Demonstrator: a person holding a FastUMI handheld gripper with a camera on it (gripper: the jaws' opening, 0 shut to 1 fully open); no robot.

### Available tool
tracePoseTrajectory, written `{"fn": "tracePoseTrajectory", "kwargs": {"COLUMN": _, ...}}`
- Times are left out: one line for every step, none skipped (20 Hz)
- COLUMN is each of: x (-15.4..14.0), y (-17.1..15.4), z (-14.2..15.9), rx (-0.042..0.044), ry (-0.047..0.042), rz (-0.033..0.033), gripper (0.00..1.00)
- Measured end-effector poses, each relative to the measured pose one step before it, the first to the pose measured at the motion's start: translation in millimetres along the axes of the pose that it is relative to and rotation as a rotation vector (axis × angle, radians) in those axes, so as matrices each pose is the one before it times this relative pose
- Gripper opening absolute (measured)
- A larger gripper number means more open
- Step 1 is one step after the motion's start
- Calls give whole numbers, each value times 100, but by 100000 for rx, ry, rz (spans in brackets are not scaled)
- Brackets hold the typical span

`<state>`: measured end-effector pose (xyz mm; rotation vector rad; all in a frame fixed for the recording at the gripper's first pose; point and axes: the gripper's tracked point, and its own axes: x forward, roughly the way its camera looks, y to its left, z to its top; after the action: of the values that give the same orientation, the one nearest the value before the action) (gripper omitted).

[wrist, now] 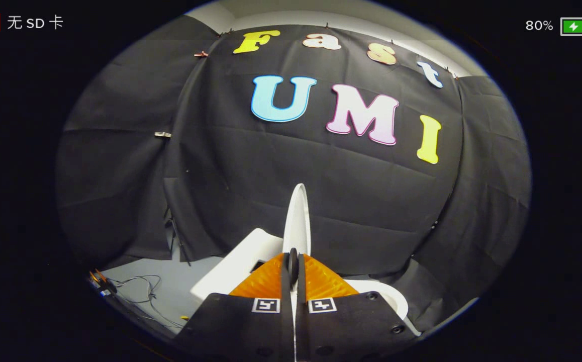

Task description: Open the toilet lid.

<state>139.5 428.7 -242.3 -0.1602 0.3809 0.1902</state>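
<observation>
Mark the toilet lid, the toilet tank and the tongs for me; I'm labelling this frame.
Thin white plastic toilet lid (297,216): gripper view, raised edge above the tongs.
White boxy toilet tank (240,261): gripper view, top face.
Tongs (293,265): gripper view, tips pinching the lid's edge.

Non-task items: black cloth (321,191) hangs as the booth wall, creased, in overlapping panels, with a loose lower edge at the left seam. Small clips (162,134) pin it along that seam and the top edge. A pale wall (351,20) shows above the cloth. Grey floor (170,286) at lower left, with thin cables (142,289) looped across it. Something small with orange parts (101,282) sits at the cables' near end, too small to identify.
</observation>
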Motion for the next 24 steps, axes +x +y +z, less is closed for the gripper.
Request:
{"fn": "tracePoseTrajectory", "kwargs": {"x": -451, "y": 106, "z": 105, "rx": 1465, "ry": -120, "rz": 1667, "gripper": 9}}
{"fn": "tracePoseTrajectory", "kwargs": {"x": -77, "y": 397, "z": 86, "rx": 2075, "ry": -1075, "rz": 2036, "gripper": 12}}
{"fn": "tracePoseTrajectory", "kwargs": {"x": -178, "y": 326, "z": 530, "rx": 159, "ry": -1276, "rz": 667, "gripper": 18}}
{"fn": "tracePoseTrajectory", "kwargs": {"x": -628, "y": -527, "z": 225, "rx": -1864, "ry": -1956, "rz": -1154, "gripper": 30}}
{"fn": "tracePoseTrajectory", "kwargs": {"x": -384, "y": 174, "z": 555, "rx": -1855, "ry": -1333, "rz": -20, "gripper": 41}}
{"fn": "tracePoseTrajectory", "kwargs": {"x": -36, "y": 352, "z": -87, "rx": -994, "ry": -66, "rz": 1646, "gripper": 53}}
{"fn": "tracePoseTrajectory", "kwargs": {"x": -99, "y": 561, "z": -178, "rx": -133, "ry": 791, "rz": 2435, "gripper": 64}}
{"fn": "tracePoseTrajectory", "kwargs": {"x": -282, "y": -5, "z": -226, "rx": 1, "ry": 1209, "rz": 896, "gripper": 75}}
{"fn": "tracePoseTrajectory", "kwargs": {"x": -512, "y": 101, "z": -6, "rx": 941, "ry": 343, "rz": 801, "gripper": 87}}
{"fn": "tracePoseTrajectory", "kwargs": {"x": -368, "y": -144, "z": 370, "rx": 1285, "ry": -253, "rz": 105, "gripper": 98}}
{"fn": "tracePoseTrajectory", "kwargs": {"x": -563, "y": -209, "z": 377, "rx": 1223, "ry": -816, "rz": -127, "gripper": 98}}
{"fn": "tracePoseTrajectory", "kwargs": {"x": -449, "y": -168, "z": 254, "rx": 691, "ry": -573, "rz": -179, "gripper": 98}}
{"fn": "tracePoseTrajectory", "kwargs": {"x": -518, "y": -220, "z": 299, "rx": 371, "ry": -664, "rz": 78, "gripper": 98}}
{"fn": "tracePoseTrajectory", "kwargs": {"x": -477, "y": -329, "z": 350, "rx": 335, "ry": -537, "rz": 42, "gripper": 98}}
{"fn": "tracePoseTrajectory", "kwargs": {"x": -491, "y": -269, "z": 343, "rx": 421, "ry": -421, "rz": 212, "gripper": 98}}
{"fn": "tracePoseTrajectory", "kwargs": {"x": -435, "y": -225, "z": 404, "rx": 525, "ry": -748, "rz": 347, "gripper": 98}}
{"fn": "tracePoseTrajectory", "kwargs": {"x": -549, "y": -273, "z": 448, "rx": 121, "ry": -661, "rz": 215, "gripper": 98}}
{"fn": "tracePoseTrajectory", "kwargs": {"x": -542, "y": -358, "z": 599, "rx": -347, "ry": -1226, "rz": 204, "gripper": 98}}
{"fn": "tracePoseTrajectory", "kwargs": {"x": -600, "y": -350, "z": 623, "rx": -142, "ry": -1242, "rz": 36, "gripper": 98}}
{"fn": "tracePoseTrajectory", "kwargs": {"x": -625, "y": -520, "z": 447, "rx": 456, "ry": -1152, "rz": 11, "gripper": 98}}
{"fn": "tracePoseTrajectory", "kwargs": {"x": -620, "y": -428, "z": 574, "rx": 1092, "ry": -1312, "rz": 402, "gripper": 98}}
{"fn": "tracePoseTrajectory", "kwargs": {"x": -490, "y": -442, "z": 621, "rx": 1273, "ry": -1165, "rz": 77, "gripper": 98}}
{"fn": "tracePoseTrajectory", "kwargs": {"x": -542, "y": -533, "z": 529, "rx": 1002, "ry": -844, "rz": 112, "gripper": 98}}
{"fn": "tracePoseTrajectory", "kwargs": {"x": -475, "y": -588, "z": 568, "rx": 1303, "ry": -804, "rz": 24, "gripper": 98}}
